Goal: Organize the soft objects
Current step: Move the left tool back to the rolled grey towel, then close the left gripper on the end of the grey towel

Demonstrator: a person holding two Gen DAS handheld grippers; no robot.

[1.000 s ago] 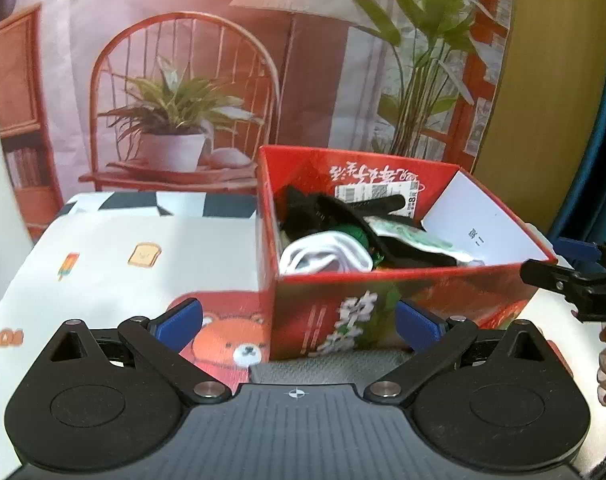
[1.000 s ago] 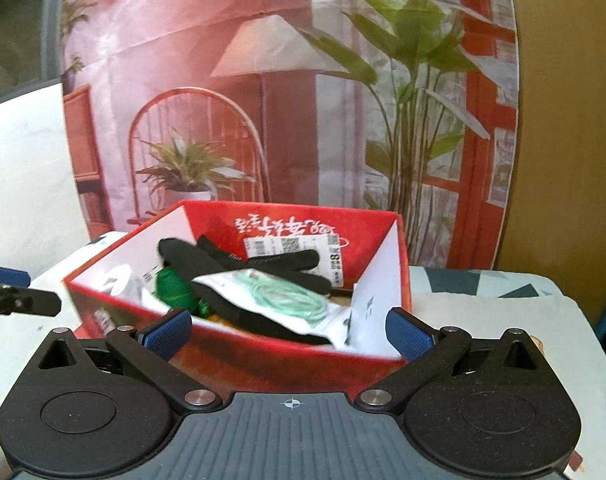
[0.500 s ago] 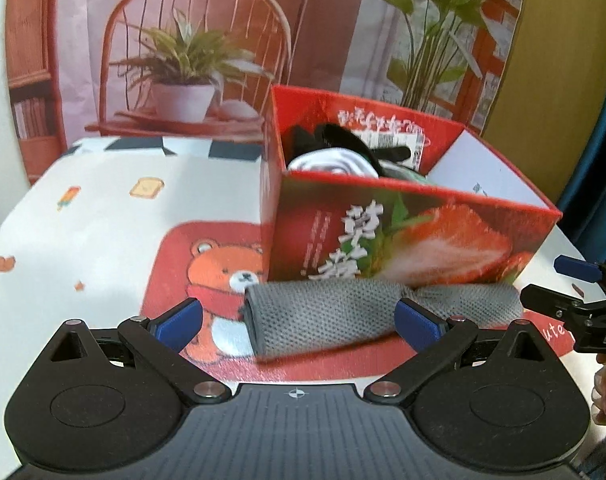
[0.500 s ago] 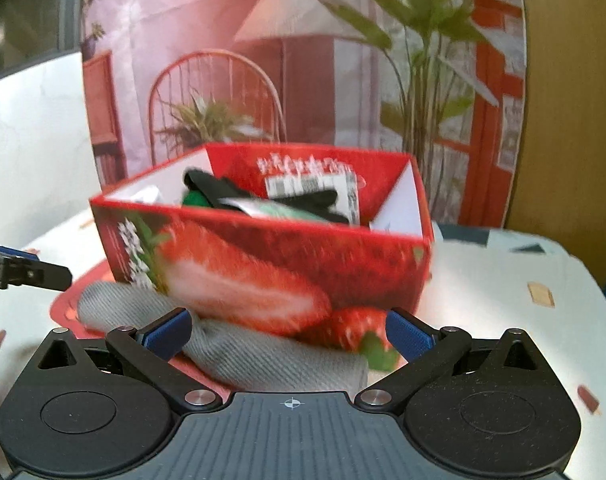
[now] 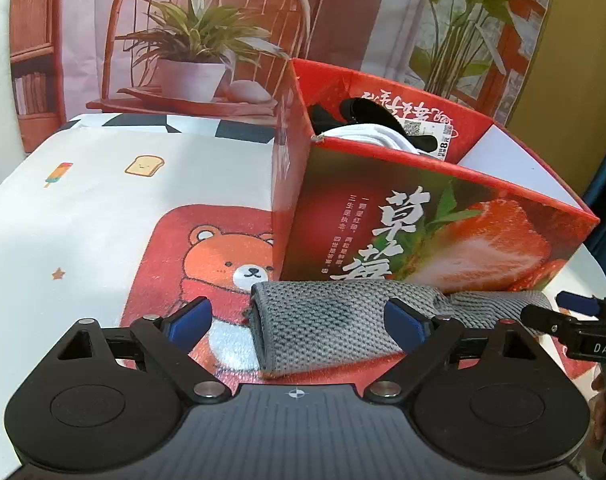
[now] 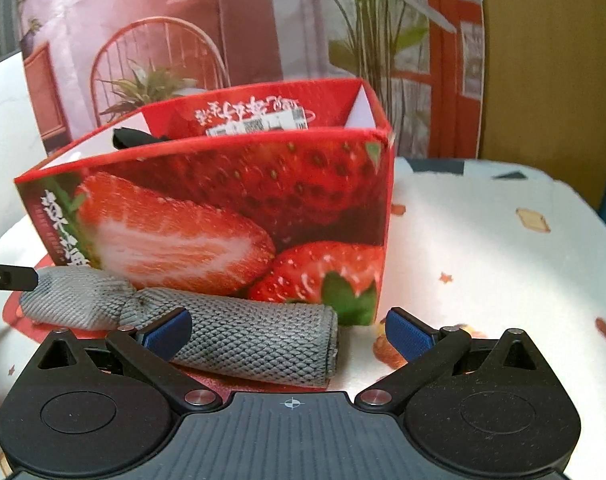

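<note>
- The grey cloth (image 5: pixel 335 328) is a knitted mesh roll lying flat on the table (image 5: pixel 83 208), pressed along the near wall of the strawberry box (image 5: pixel 443 240), so it touches or nearly touches the cardboard.
- It looks light and limp. It is pinched to a narrow waist (image 6: pixel 137 304) near the middle, with a thick rolled end on each side, so lifted at one end alone it would likely sag and unroll.
- The coarse weave should give the pads good bite; slipping seems unlikely, and nothing about it looks fragile.
- The best places to take hold appear to be the two fat rolled ends, squeezed across their width, one per side, so the cloth comes up level.
- The left hand-held gripper (image 5: pixel 299 324) has its jaws closing, with the left rolled end between them; the blue pads (image 5: pixel 191 320) do not yet press on the fabric.
- The right hand-held gripper (image 6: pixel 291 332) stands wide, straddling the right rolled end (image 6: pixel 263 340); its left pad is in front of the weave, and I cannot tell if it touches.
- The box is open-topped and already holds a white cloth (image 5: pixel 367 136) and some black pieces (image 5: pixel 367 112). I judge the grey roll belongs in there too, which means clearing the near wall.
- The table carries a bear-print mat (image 5: pixel 223 264) under the roll.
</note>
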